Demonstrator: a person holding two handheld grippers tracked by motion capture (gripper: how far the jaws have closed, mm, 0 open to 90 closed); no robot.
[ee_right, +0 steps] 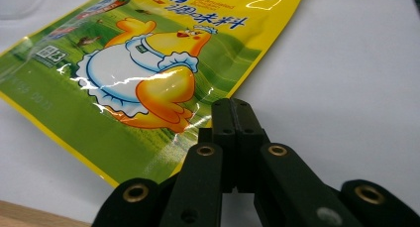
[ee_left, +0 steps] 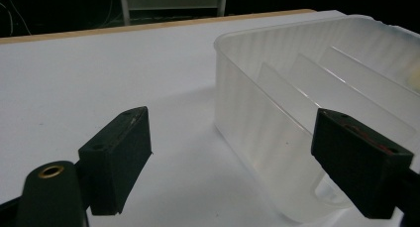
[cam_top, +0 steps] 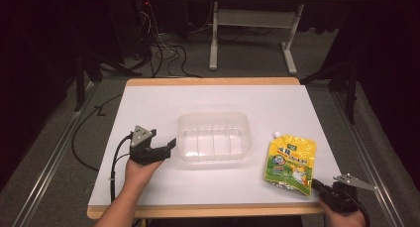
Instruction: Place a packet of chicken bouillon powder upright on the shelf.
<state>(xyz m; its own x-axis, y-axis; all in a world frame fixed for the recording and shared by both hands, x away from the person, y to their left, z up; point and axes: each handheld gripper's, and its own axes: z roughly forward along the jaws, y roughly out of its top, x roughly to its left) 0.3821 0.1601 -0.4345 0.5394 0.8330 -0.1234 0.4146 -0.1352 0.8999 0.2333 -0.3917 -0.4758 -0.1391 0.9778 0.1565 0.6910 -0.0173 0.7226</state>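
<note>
Right claw (ee_right: 233, 110) pinched tight, at pouch (cam_top: 290, 163) corner, lower right; real grip unclear. Left claw (cam_top: 166, 148) wide open, empty, beside tub (cam_top: 214, 136). Best: bite corner deep, lift slow, steady tub.

The person's right hand (cam_top: 341, 218) is running off the bottom edge of the high view, and both forearms are being cut there too. In the right claw view, the yellow and green foil pouch printed with a cartoon chick (ee_right: 148, 63) is spilling past the top and left edges, its spout out of frame, and its small print is blurring beyond reading. The closed right claw (ee_right: 233, 113) is covering the pouch's near corner. In the left claw view, the clear ribbed plastic tub (ee_left: 277, 98) is being cropped at the right edge, one jaw hiding its near corner.
</note>
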